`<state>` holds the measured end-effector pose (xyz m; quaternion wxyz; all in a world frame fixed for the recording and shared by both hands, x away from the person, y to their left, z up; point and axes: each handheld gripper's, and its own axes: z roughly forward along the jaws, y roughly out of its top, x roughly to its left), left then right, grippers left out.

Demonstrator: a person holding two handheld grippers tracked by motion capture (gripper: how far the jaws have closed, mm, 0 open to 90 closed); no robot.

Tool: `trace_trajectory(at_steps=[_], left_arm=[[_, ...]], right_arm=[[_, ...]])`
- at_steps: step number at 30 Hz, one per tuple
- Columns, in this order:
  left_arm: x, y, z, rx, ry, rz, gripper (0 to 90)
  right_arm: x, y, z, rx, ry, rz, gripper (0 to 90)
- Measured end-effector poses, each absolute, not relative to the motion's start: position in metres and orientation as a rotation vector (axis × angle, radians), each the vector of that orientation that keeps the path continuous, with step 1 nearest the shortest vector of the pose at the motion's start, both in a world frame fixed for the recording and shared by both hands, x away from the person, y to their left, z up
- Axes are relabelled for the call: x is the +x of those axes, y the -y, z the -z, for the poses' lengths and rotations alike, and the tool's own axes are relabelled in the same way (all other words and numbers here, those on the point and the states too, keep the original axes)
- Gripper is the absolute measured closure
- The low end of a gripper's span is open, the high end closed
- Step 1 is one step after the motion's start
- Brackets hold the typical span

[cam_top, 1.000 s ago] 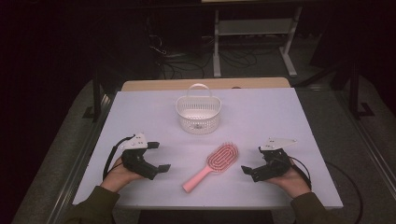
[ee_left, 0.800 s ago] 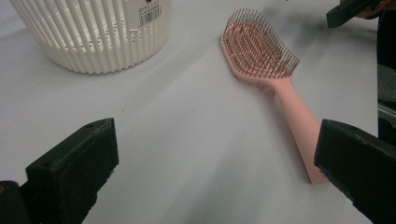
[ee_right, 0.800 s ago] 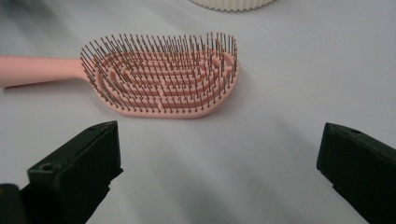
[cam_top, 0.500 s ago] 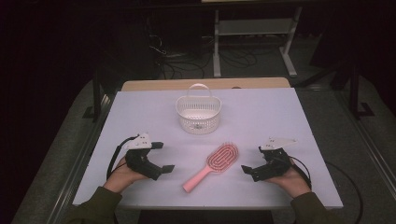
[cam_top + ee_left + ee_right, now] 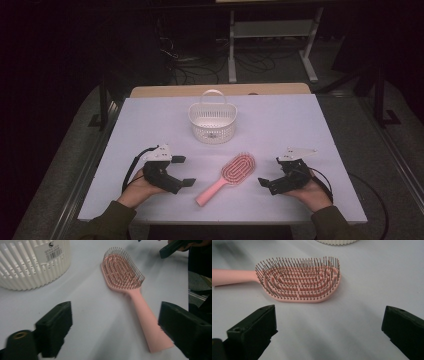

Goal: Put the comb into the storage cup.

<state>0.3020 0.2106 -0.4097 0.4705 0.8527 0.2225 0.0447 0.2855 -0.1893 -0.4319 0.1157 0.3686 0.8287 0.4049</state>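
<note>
From the high view, the pink hairbrush (image 5: 229, 176) lies bristles up near the tabletop's (image 5: 300, 125) front edge, between the left gripper (image 5: 182, 171) and right gripper (image 5: 266, 172), apart from both; a white basket (image 5: 212, 122) stands farther back. In the left gripper view, its jaws, just closing slightly, gape wide and empty, the handle seemingly just beside one. In the right gripper view, wide empty jaws face the bristles.
</note>
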Motion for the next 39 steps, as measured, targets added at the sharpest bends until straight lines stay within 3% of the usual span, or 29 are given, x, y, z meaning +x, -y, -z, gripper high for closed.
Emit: trace_trajectory(at_steps=[20, 31, 39], left_arm=[[0.302, -0.191, 0.408, 2.105, -0.499, -0.071, 53.4], [0.301, -0.181, 0.407, 2.102, -0.468, 0.012, 87.8], [0.297, -0.169, 0.409, 2.132, -0.432, 0.034, 90.0]], right_arm=[[0.286, 0.189, 0.433, 1.084, -2.429, -1.182, 0.0], [0.286, 0.189, 0.433, 1.086, -2.431, -1.18, 0.0], [0.286, 0.189, 0.433, 1.086, -2.432, -1.181, 0.0]])
